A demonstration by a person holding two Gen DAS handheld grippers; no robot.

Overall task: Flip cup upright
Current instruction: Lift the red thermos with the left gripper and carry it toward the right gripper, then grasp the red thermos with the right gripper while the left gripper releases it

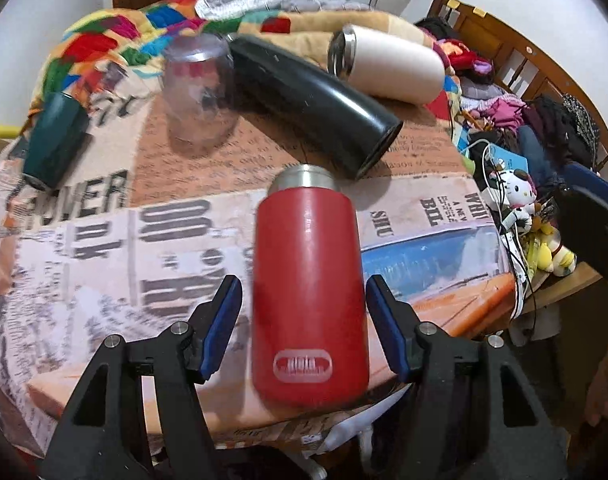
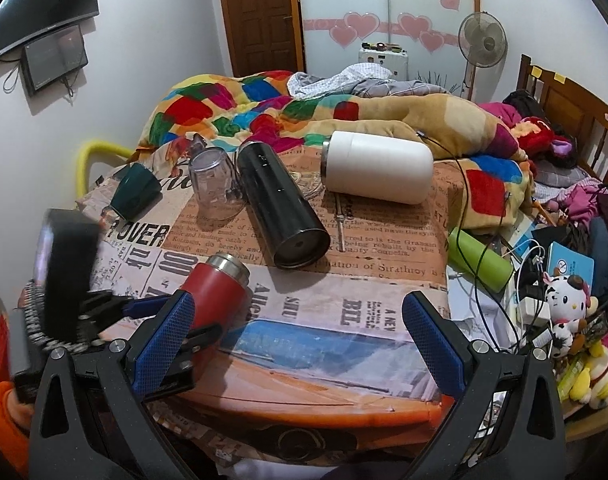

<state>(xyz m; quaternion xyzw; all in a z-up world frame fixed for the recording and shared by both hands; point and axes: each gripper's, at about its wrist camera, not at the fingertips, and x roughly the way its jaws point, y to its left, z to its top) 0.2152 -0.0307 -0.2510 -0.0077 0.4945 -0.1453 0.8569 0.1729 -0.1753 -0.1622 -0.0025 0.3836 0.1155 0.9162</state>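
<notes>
A red cup [image 1: 310, 292] with a steel rim lies on its side on the newspaper-print table [image 1: 103, 240], mouth pointing away. My left gripper [image 1: 304, 320] is open, its blue pads on either side of the cup's body with a gap on each side. In the right wrist view the red cup [image 2: 217, 292] lies at the left with the left gripper around it. My right gripper [image 2: 299, 340] is open and empty above the table's front edge.
Lying on the table farther back are a black flask [image 2: 279, 208], a white cup [image 2: 378, 172], a clear plastic cup [image 2: 213, 184] and a dark green cup [image 2: 133, 190]. A green bottle [image 2: 480, 260], cables and plush toys crowd the right side.
</notes>
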